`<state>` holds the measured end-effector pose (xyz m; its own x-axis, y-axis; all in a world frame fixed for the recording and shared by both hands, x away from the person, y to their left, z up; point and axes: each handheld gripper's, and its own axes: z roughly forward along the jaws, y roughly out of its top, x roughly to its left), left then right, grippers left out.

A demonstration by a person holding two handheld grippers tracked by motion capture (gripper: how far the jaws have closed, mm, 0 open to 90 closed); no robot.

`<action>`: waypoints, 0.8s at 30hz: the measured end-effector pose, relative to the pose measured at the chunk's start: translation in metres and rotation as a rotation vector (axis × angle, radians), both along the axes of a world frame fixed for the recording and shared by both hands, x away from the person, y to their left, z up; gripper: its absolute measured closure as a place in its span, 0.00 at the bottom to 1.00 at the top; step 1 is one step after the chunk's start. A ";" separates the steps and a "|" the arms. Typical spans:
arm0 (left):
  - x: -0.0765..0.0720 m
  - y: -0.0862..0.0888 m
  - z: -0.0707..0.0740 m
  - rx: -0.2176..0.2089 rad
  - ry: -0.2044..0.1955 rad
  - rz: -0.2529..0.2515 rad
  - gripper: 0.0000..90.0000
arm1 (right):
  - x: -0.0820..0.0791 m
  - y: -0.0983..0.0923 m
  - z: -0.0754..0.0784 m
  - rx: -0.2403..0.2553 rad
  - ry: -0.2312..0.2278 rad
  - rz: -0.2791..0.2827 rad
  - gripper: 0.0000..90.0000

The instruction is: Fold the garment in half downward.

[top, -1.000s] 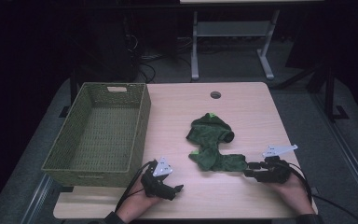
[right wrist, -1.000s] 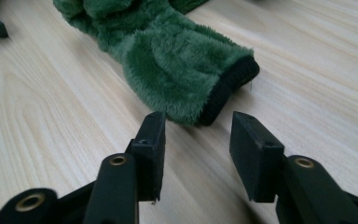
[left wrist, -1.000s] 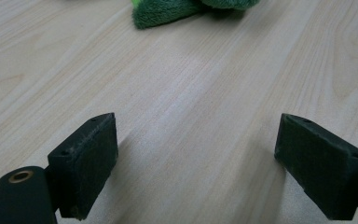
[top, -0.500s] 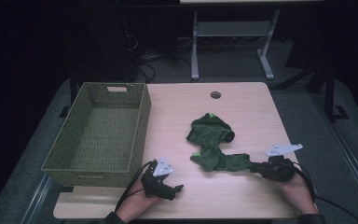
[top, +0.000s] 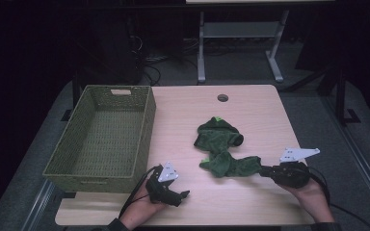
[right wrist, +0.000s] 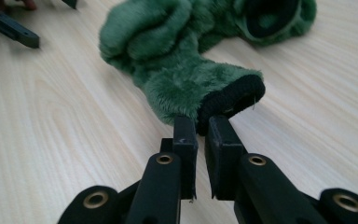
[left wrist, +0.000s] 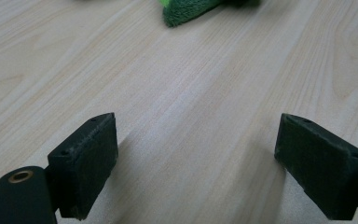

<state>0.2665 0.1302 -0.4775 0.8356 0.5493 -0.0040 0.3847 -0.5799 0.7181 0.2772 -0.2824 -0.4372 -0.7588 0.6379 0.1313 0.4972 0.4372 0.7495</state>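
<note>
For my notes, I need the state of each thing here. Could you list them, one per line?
Green fuzzy garment: crumpled on the table, its black cuff pinched.
Right tool: just closed, shut on the cuff.
Left tool: open, holding nothing, low over bare wood.
Wicker basket: upright, empty.

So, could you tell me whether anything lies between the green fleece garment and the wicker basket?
Nothing visible does. The right gripper pinches the garment at its black cuff; bare table lies between it and the basket.
</note>
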 end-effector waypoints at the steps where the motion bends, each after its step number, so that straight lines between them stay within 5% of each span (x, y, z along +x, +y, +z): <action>1: 0.000 0.000 0.000 0.000 0.000 0.000 0.14 | -0.001 0.001 0.002 0.003 -0.008 0.008 0.92; 13: 0.000 -0.001 0.000 -0.004 0.000 0.001 0.14 | 0.002 0.028 0.026 0.011 -0.059 0.100 0.93; 24: 0.000 -0.001 0.000 -0.004 0.001 0.001 0.14 | 0.017 0.074 0.037 -0.006 -0.076 0.214 0.93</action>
<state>0.2668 0.1296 -0.4776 0.8353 0.5498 -0.0069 0.3858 -0.5771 0.7197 0.2945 -0.2088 -0.3999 -0.8847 0.4616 0.0652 0.3345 0.5309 0.7786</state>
